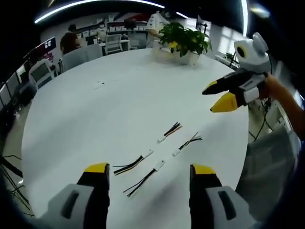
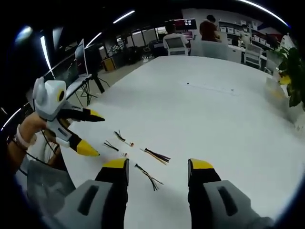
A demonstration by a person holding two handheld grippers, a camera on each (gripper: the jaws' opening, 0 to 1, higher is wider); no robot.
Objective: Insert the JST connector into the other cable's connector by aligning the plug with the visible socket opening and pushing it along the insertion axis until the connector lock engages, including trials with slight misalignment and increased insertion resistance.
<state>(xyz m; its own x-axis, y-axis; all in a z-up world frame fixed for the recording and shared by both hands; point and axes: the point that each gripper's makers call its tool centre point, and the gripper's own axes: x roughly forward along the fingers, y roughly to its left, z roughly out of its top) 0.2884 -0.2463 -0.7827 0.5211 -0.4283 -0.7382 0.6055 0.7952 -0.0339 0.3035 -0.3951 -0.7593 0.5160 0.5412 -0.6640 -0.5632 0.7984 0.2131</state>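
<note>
Several short cables with white JST connectors lie loose on the white table (image 1: 95, 114). In the left gripper view an orange-black cable (image 1: 170, 132) and a black one (image 1: 190, 142) lie farther off, while a yellow-black cable (image 1: 133, 164) and another black one (image 1: 143, 180) lie close. My left gripper (image 1: 150, 169) hangs open just above the near pair, holding nothing. My right gripper (image 1: 217, 97) floats open at the right, above the table's edge. In the right gripper view the cables (image 2: 155, 155) lie just beyond my open right gripper (image 2: 158, 165), with the left gripper (image 2: 93, 134) open at the left.
A potted green plant (image 1: 183, 40) stands at the table's far side and appears at the right edge (image 2: 293, 76) of the right gripper view. Office chairs (image 1: 114, 43), desks with monitors and seated people ring the table. A person's hand (image 2: 26, 129) holds the left gripper.
</note>
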